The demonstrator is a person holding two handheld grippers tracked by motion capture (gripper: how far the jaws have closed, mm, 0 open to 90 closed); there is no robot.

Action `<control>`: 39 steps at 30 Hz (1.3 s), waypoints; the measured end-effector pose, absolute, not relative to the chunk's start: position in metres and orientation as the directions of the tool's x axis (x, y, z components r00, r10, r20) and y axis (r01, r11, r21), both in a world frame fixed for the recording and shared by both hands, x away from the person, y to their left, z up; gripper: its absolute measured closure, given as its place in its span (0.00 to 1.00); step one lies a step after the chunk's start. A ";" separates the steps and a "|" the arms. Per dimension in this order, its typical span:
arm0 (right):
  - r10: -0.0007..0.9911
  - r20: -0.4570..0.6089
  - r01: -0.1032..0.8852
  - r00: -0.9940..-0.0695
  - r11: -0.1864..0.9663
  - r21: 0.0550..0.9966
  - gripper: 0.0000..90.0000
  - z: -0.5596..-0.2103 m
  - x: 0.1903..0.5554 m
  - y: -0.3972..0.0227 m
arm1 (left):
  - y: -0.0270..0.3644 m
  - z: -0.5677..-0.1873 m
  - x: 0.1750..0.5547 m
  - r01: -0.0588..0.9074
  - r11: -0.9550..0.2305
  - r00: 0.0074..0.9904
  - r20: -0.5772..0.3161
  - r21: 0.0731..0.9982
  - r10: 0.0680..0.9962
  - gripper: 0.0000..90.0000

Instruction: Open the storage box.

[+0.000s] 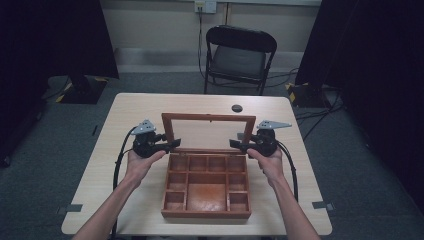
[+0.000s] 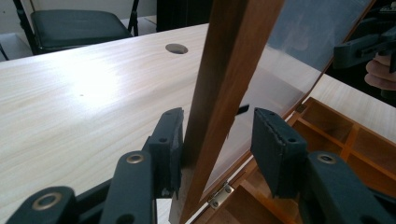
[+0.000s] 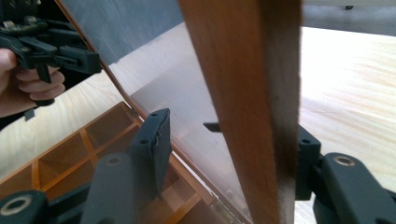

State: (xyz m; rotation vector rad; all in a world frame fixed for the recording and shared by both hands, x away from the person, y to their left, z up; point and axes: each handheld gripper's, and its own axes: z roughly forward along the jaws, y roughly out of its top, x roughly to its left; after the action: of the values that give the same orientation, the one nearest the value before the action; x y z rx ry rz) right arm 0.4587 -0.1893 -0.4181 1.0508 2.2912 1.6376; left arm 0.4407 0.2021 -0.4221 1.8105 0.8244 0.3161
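A wooden box (image 1: 206, 214) with several empty compartments sits in the middle of the table, its glass-paned lid (image 1: 207, 117) standing upright at the back. My left gripper (image 1: 176, 144) straddles the lid's left stile (image 2: 229, 70). In the left gripper view one pad (image 2: 170, 140) rests against the wood and the other stands apart from it, so the left gripper (image 2: 222, 140) is open. My right gripper (image 1: 234, 144) straddles the right stile (image 3: 243, 93). Its near pad (image 3: 152, 144) is clear of the glass, and the right gripper (image 3: 229, 149) is open too.
The light wooden table (image 1: 135, 115) has a round cable hole (image 1: 237, 108) behind the lid. A black folding chair (image 1: 239, 55) stands beyond the far edge. Dark curtains hang at both sides and cables run on the floor at the right.
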 end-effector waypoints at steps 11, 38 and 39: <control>0.601 0.288 0.469 -0.745 0.165 0.868 0.53 -0.429 0.469 -0.190 | 0.198 -0.442 0.447 0.431 -0.220 0.707 -0.176 0.875 0.685 0.61; 0.637 0.313 0.511 -0.704 0.149 0.846 0.42 -0.446 0.477 -0.185 | 0.199 -0.457 0.461 0.488 -0.169 0.679 -0.250 0.856 0.690 0.63; 0.638 0.317 0.516 -0.702 0.147 0.844 0.41 -0.446 0.477 -0.185 | 0.199 -0.457 0.461 0.494 -0.169 0.675 -0.254 0.853 0.693 0.63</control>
State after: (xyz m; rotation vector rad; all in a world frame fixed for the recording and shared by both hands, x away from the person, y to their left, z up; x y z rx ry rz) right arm 0.4772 -0.1851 -0.4463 1.1577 2.2883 1.6060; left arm 0.4611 0.1990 -0.4573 1.8242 0.9412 0.2327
